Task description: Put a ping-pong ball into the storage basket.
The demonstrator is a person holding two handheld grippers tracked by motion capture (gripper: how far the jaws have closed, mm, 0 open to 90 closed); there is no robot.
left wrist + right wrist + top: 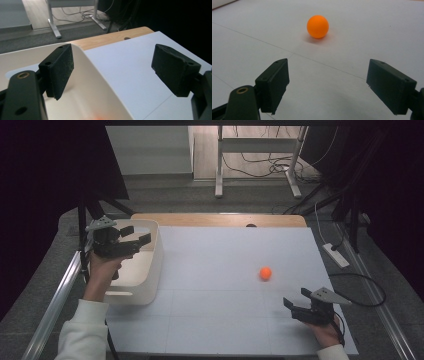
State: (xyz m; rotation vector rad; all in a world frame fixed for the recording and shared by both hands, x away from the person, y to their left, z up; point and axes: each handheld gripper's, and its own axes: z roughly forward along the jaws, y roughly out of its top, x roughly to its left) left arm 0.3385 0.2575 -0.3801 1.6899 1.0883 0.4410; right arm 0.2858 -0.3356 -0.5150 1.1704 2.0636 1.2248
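Bin (pixel 150 285) under left gripper (pixel 134 237)

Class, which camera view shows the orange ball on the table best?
The right gripper view: the ball sits close, sharp and whole ahead of the open jaws. The high view shows it small; the left gripper view gives no clear sight of it.

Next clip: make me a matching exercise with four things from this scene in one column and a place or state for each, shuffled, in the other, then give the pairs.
Things:
1. orange ball
2. white bin
3. left gripper
4. right gripper

Places or states:
A. open, low over the white table, pointing at the ball
B. on the table's left edge
C. alone on the table, touched by nothing
D. open, raised over the bin

Pairs: 1-C, 2-B, 3-D, 4-A
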